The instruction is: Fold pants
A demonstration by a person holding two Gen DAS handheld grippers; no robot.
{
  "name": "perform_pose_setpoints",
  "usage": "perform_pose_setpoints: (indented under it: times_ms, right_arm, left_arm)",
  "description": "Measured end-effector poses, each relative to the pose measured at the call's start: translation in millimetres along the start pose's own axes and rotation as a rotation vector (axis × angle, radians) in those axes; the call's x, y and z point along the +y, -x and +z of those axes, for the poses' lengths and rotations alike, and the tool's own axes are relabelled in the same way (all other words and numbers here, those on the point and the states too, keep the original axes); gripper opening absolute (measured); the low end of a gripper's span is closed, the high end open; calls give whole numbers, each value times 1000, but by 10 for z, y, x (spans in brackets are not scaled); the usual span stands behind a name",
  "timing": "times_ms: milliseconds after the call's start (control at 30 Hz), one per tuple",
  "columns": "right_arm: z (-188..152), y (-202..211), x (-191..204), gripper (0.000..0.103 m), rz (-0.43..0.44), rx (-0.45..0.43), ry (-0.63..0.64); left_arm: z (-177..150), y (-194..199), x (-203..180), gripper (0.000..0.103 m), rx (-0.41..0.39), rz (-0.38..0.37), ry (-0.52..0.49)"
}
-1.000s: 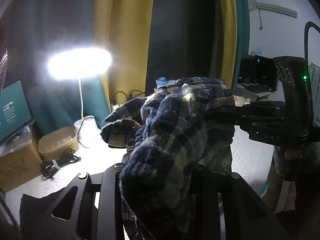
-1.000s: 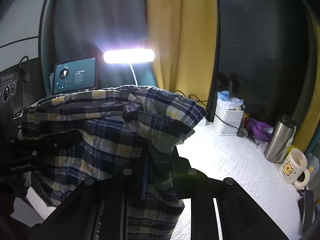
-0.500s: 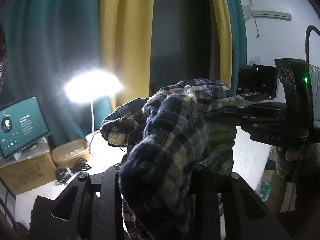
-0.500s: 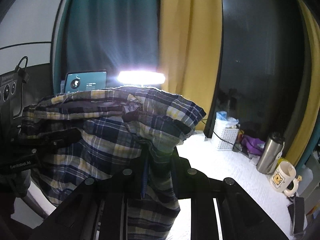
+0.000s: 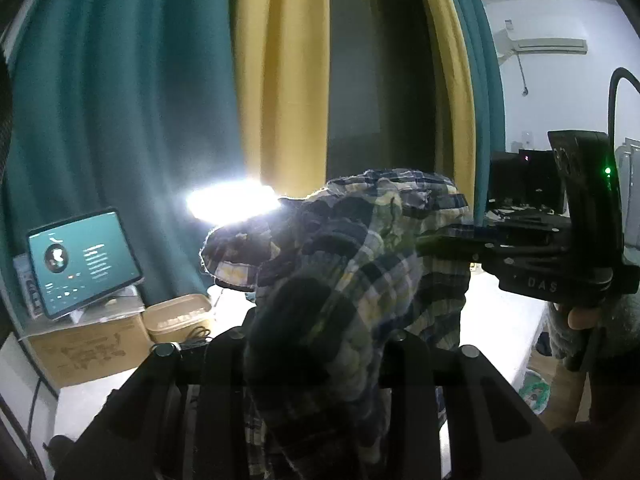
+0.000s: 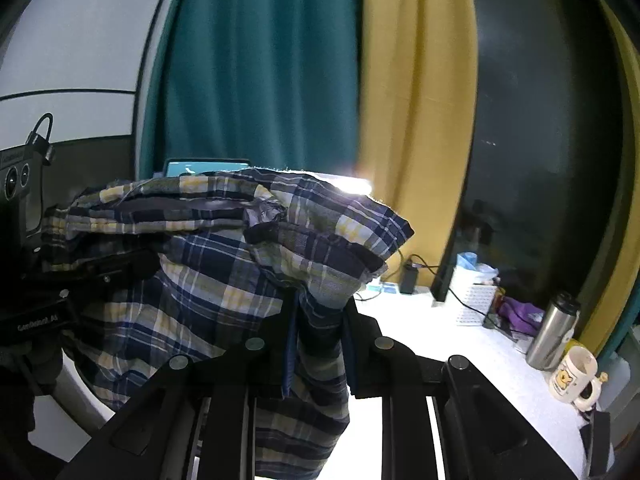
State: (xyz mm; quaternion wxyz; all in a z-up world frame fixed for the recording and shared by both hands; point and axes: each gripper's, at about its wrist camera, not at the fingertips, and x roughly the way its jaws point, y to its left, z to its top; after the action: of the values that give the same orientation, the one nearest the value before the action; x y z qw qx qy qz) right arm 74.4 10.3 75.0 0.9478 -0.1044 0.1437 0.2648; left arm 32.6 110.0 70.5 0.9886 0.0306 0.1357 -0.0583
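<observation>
Right now I have the plaid pants (image 6: 208,276) lifted off the white table (image 6: 472,364), strung between my two grippers. My right gripper (image 6: 318,344) is pinching a bunched edge of the fabric between its fingers, with the cloth hanging below the jaws and a fold flopping over the top. My left gripper (image 5: 316,352) is pinching another gathered wad of the same pants (image 5: 344,280), which fills the middle of its view. From the left wrist I see the right gripper (image 5: 448,240) reaching in from the right side, its fingers buried in the fabric; from the right wrist the left gripper (image 6: 132,264) sits at the left, also in the cloth.

As for containers: a tan lidded box (image 5: 178,312) sits on the table beside a cardboard box (image 5: 84,348), the lid shut so I cannot tell what is in it. A tablet (image 5: 82,260) with a lit screen stands propped above the cardboard box. On the other side, a white perforated basket (image 6: 478,300) holds something pale and crumpled, too blurred for me to name. Near it stand a steel tumbler (image 6: 552,330), closed, and a cartoon mug (image 6: 574,372) whose inside I cannot see. A bright lamp (image 5: 232,200) glares behind the pants.
</observation>
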Motion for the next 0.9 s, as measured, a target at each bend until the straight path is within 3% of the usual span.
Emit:
perform_pose_setpoints:
  times_ms: [467,900]
  right_arm:
    - [-24,-153,472,20,84,21,21]
    - [-152,-555,616,20,144,97,9]
  left_arm:
    - [-161,468,290,29,10,75,17]
    - [-395,397,542,29,85,118,57]
